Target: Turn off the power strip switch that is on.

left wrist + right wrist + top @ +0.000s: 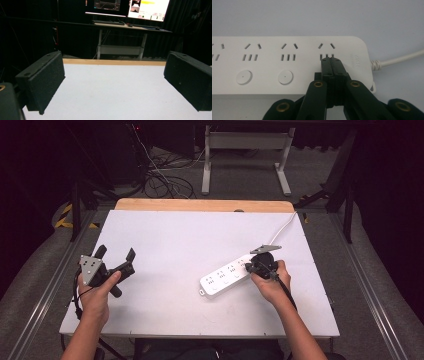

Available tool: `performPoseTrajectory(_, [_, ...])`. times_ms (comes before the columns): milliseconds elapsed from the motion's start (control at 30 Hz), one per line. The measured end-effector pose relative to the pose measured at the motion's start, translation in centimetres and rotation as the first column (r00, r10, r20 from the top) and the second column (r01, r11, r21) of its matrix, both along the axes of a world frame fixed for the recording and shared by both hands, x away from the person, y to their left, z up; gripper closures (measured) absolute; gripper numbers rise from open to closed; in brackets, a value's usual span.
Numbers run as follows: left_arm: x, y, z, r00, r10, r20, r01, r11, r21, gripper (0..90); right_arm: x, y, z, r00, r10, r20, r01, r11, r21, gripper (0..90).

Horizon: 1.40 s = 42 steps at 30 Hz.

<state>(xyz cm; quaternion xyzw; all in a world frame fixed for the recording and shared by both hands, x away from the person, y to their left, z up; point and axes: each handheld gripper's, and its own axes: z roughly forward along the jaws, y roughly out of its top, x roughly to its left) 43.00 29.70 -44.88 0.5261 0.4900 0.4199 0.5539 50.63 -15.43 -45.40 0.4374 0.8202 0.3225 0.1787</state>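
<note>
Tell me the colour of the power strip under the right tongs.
White, cord included; the power strip shows best in the right gripper view.

High view: set above the near edge, looking forward and down over the whole white table [165, 235]. Left gripper view: low over the table, facing level across it toward the far wooden edge [113, 62], also seen from above. Right gripper view: very close, angled down onto the power strip [287, 65], shared with the high view.
</note>
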Motion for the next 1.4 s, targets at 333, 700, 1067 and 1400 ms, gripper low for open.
performPoseTrajectory(333, [0.1, 0.0, 0.0, 1.0, -0.003, 0.0, 0.003, 1.0, -0.002, 3.9, 0.0, 0.5, 0.0, 0.9998, 0.004, 0.018, -0.004, 1.0, -0.018, 90.0])
performPoseTrajectory(700, [0.0, 0.2, 0.0, 1.0, 0.004, -0.003, -0.004, 0.9999, -0.009, 3.9, 0.2, 0.4, 0.4, 0.9999, 0.017, 0.001, -0.017, 1.0, -0.005, 90.0])
performPoseTrajectory(1067, [0.0, 0.3, 0.0, 1.0, 0.005, -0.004, -0.005, 0.9999, -0.015, 3.9, -0.3, -1.1, 2.2, 0.9975, 0.019, 0.068, -0.024, 0.997, 0.077, 90.0])
performPoseTrajectory(1400, [0.1, 0.3, 0.0, 1.0, 0.004, -0.004, -0.004, 0.9997, -0.023, 4.0, -2.5, -4.0, 5.0, 0.9681, 0.021, 0.25, -0.073, 0.977, 0.201, 90.0])
